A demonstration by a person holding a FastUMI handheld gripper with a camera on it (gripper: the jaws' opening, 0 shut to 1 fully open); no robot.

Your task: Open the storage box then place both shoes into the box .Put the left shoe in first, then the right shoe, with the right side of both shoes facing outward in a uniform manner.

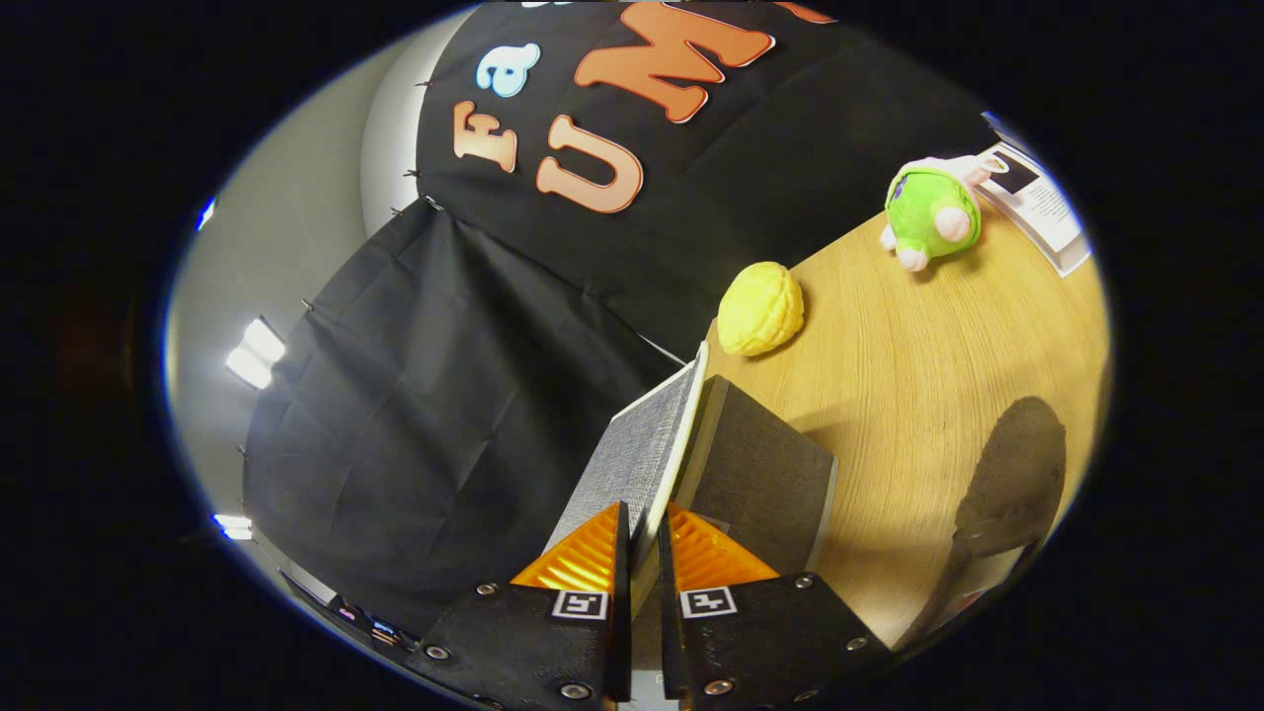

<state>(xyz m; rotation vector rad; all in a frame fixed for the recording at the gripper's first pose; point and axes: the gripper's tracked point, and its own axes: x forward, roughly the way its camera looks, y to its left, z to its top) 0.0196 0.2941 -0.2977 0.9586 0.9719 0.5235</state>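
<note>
With grey fabric lid [642,449] pinched thin between gripper [644,538] fingers above dark grey fabric storage box [765,474], slip risk: lid drops shut; yellow ridged toy [758,308] close beyond.

The storage box [765,474] stands on the counter [918,365], its lid [642,454] raised on edge along the box's left side. The hand-held gripper [642,538] sits at the lid's near end, one finger on each face of it. Beyond the box lies a round toy [758,307], close to its far corner. Farther beyond the box and to its right lies a plush toy [931,212], with a leaflet [1037,202] just right of that toy.
</note>
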